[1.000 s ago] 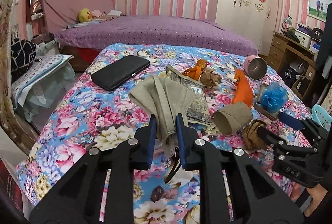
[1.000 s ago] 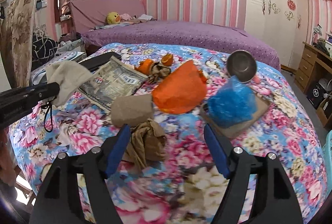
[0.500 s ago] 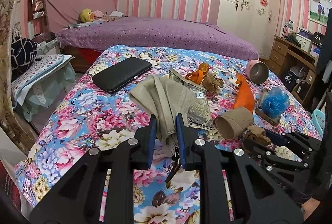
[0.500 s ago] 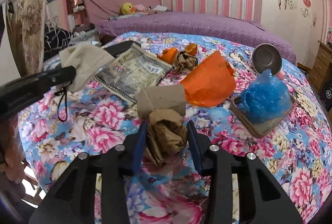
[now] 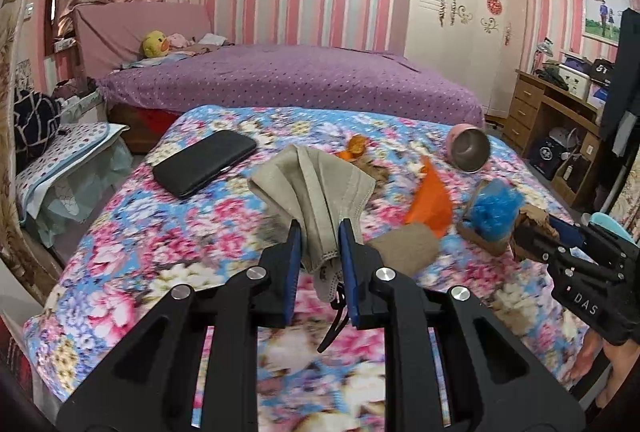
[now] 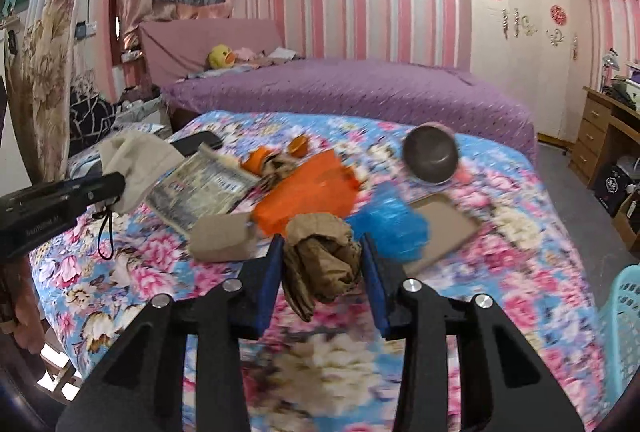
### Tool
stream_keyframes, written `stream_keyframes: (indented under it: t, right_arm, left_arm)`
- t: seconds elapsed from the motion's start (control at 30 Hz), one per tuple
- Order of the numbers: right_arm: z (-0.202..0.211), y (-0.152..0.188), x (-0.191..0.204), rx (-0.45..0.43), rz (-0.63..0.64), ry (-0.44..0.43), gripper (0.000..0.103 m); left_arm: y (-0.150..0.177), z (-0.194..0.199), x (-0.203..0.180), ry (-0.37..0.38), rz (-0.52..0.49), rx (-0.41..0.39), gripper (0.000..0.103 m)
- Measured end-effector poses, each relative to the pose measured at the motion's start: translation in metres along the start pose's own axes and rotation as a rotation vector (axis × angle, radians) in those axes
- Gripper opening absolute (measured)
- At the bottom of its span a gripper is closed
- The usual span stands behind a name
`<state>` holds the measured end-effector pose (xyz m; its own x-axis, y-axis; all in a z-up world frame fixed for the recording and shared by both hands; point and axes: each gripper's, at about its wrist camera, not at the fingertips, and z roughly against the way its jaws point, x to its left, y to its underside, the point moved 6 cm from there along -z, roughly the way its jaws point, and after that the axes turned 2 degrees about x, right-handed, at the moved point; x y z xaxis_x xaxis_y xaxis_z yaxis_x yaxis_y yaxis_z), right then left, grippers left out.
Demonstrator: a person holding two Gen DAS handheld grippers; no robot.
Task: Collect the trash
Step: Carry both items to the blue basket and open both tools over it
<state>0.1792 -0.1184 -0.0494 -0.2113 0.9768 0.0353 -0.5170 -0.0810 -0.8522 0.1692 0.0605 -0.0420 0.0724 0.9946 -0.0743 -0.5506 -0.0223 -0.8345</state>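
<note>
Both tongs pinch trash above the flowered bed (image 5: 132, 232), the left tongs (image 5: 319, 232) a beige face mask (image 5: 320, 188) by one edge, the right tongs (image 6: 322, 252) crumpled brown paper (image 6: 320, 256), and either loose, springy piece may slip free before reaching the turquoise basket (image 6: 624, 316).

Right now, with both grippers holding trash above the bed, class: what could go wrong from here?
1. The left gripper pinches only the lower edge of the beige face mask; its black ear loop dangles and could snag.
2. The crumpled brown paper bulges loosely in the right gripper and may slip out.
3. The black phone lies among the litter and could be mistaken for trash.
</note>
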Motion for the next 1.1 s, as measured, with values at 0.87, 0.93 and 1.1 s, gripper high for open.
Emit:
stream_keyframes:
  t: [0.87,0.93,1.1]
  right_arm:
    - [0.092,0.022,-0.233,-0.030,-0.169,0.251,0.039]
    - [0.099,0.029,-0.254,-0.025,-0.185,0.279,0.039]
    - [0.119,0.047,-0.305,-0.002,-0.199,0.345,0.039]
  left_arm:
    - [-0.001,-0.006,-0.202,0.182,-0.097,-0.027,0.018]
    - [0.002,-0.007,-0.221,0.201,-0.108,-0.018,0.018]
    - [0.011,-0.010,-0.271,0.265,-0.136,0.015,0.018]
